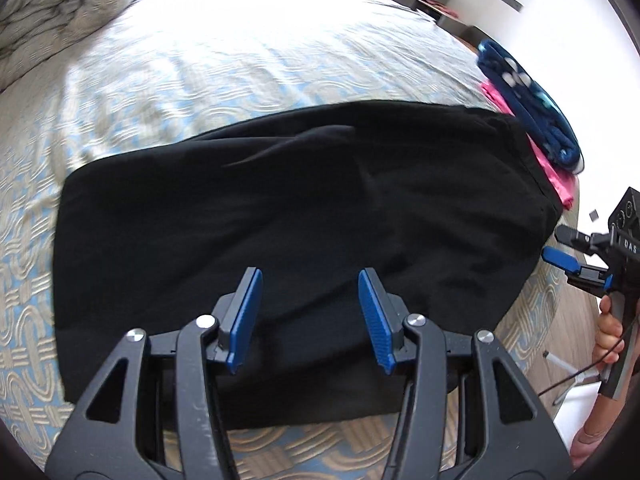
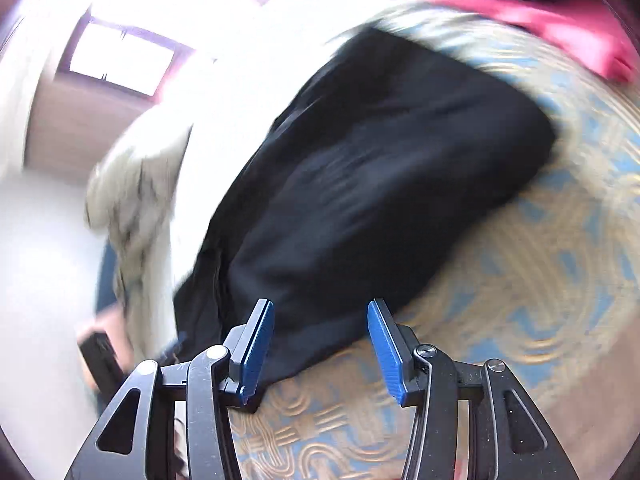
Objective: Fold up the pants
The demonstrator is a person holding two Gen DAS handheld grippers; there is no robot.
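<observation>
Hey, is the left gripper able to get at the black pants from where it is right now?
Probably yes. The left gripper is open right above the black pants, which lie flat on the bed with nothing between them.

Black pants [image 1: 296,216] folded flat on the patterned bed [image 1: 240,64]

The left gripper [image 1: 310,280] hovers over them, its 2 fingers spread apart; the right gripper [image 1: 560,246] sits at their right edge, beside pink and blue clothes [image 1: 536,120].
</observation>
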